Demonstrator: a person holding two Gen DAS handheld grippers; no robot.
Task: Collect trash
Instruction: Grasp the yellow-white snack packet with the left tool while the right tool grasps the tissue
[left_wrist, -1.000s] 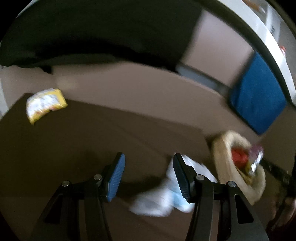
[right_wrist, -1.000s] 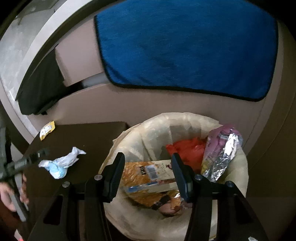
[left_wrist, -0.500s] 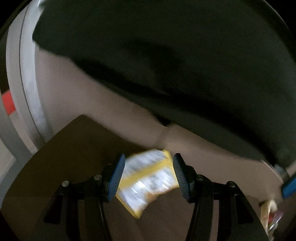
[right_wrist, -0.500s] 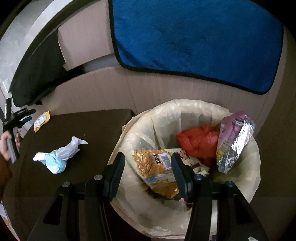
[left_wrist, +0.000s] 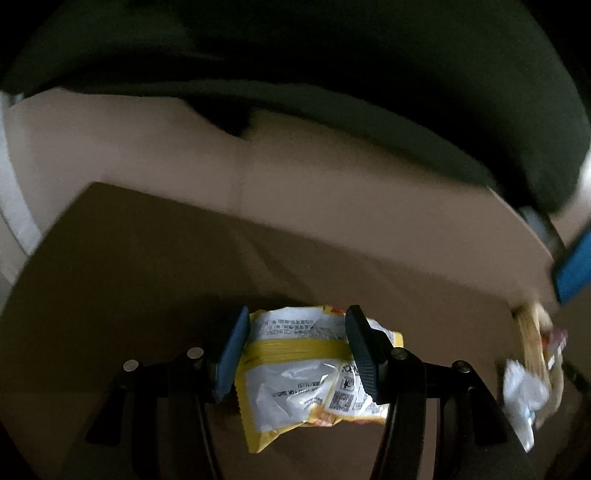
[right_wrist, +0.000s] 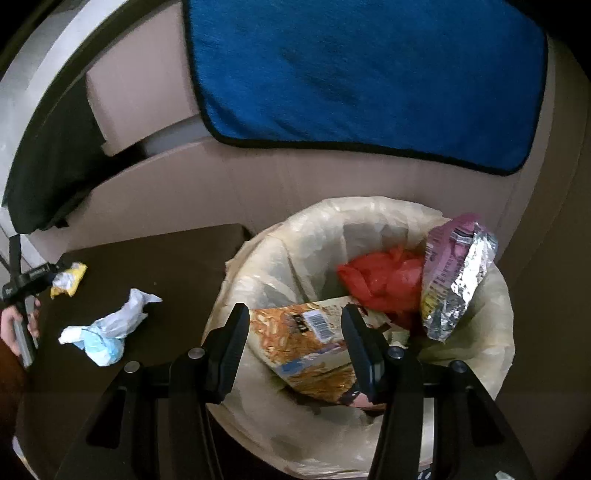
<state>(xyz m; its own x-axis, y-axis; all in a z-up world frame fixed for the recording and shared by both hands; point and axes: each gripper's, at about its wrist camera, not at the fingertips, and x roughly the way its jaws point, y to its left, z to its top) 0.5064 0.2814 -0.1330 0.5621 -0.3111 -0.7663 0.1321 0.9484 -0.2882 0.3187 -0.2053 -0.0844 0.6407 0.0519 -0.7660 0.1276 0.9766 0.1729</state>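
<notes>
A crumpled yellow and white snack wrapper lies on the dark brown table. My left gripper is open and straddles it, its blue pads beside the wrapper's edges without squeezing it. In the right wrist view the same wrapper sits at the table's far left corner. My right gripper hangs open and empty above the lined trash bin. The bin holds an orange snack bag, a red bag and a purple foil bag.
A balled white and blue tissue lies on the table between the wrapper and the bin. A blue towel and a black cloth cover the beige sofa behind. A person's hand grips the left tool's handle.
My left gripper has swung away from the tissue to the table's far corner and come down over the yellow wrapper. The right gripper has shifted slightly over the bin.
</notes>
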